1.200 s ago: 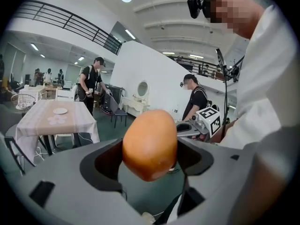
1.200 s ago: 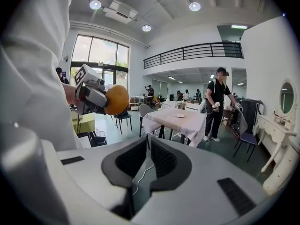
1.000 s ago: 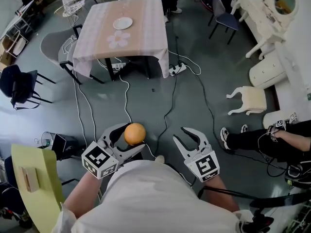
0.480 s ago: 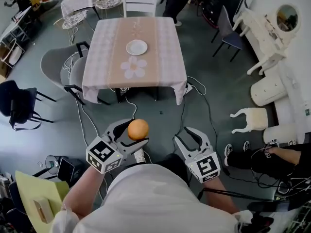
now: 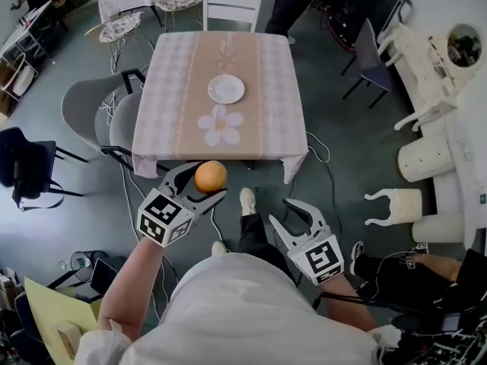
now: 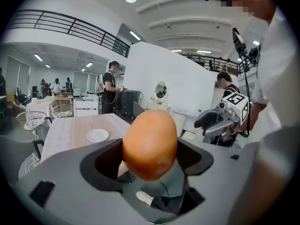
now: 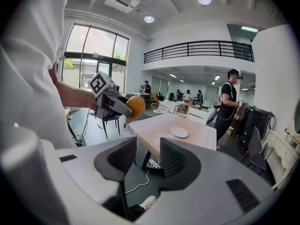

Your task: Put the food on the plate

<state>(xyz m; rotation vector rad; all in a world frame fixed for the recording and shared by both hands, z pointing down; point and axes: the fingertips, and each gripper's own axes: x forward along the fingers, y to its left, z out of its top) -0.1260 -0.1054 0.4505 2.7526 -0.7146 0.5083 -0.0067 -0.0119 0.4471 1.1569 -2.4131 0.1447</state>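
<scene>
– Left gripper [image 5: 207, 182], entry one: what do I put down for it?
– From my console I log it as clamped. In the left gripper view both jaws press on the sides of one orange [image 6: 150, 144]: round, smooth-skinned, held up in the air ahead of the person. Contents: one item.
– Position of that orange [image 5: 211, 176] against the furniture?
– In the head view it shows just off the near edge of the table [image 5: 266, 120], not resting on it. The right gripper view confirms this: the orange [image 7: 136, 106] sits in the left gripper's tips beside the table's near corner.
– Entry two, the plate [image 5: 226, 89]?
– One, white, round, flat on the striped cloth near the middle of the table, well apart from the orange. Just on its near side I note a flower-shaped mat [image 5: 221, 125].
– Entry three, the right gripper [image 5: 285, 213]?
– Jaws apart. In its own view I see only floor and a white cable [image 7: 142, 180] through the gap, so I list it as carrying nothing. It is held low at the person's right, well apart from the orange.
– Sundries?
– A white chair [image 5: 232, 6] at the table's far side, grey chairs [image 5: 85, 90] at its left, and the person's shoe [image 5: 247, 201] on the floor between the two grippers.
</scene>
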